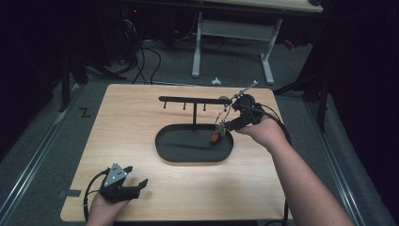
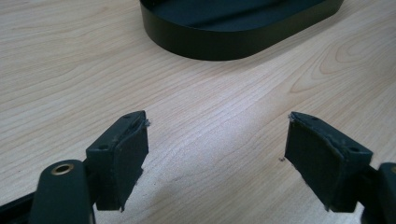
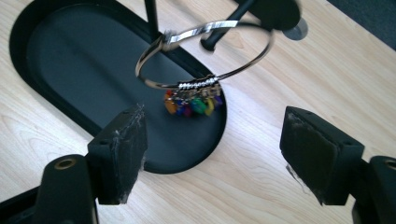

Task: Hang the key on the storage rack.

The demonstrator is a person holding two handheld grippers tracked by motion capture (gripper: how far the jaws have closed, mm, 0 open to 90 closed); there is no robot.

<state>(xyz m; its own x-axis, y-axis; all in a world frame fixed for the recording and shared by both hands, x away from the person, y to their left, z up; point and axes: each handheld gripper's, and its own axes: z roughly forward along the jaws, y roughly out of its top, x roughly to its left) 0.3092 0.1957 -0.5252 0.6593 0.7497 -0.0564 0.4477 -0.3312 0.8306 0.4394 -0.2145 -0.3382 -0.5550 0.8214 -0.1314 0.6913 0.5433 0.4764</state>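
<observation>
- Over the tray's [image 1: 162, 141] right end, the bangle [image 3: 205, 53] with coloured charms hangs from the stand's [image 1: 194, 100] bar; the right gripper [image 3: 212, 149] has let go, jaws apart and empty.
- Hanging looks done; next, back that hand away without snagging the ring.
- Left gripper [image 2: 217, 154] rests on the table [image 1: 122, 122], jaws apart, empty.

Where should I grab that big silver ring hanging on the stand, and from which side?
Grip the silver ring on its bare lower arc, beside the coloured charms, coming from the right tool's side. It hangs free on a peg over the black tray, wire thin, arc facing the open jaws.
</observation>
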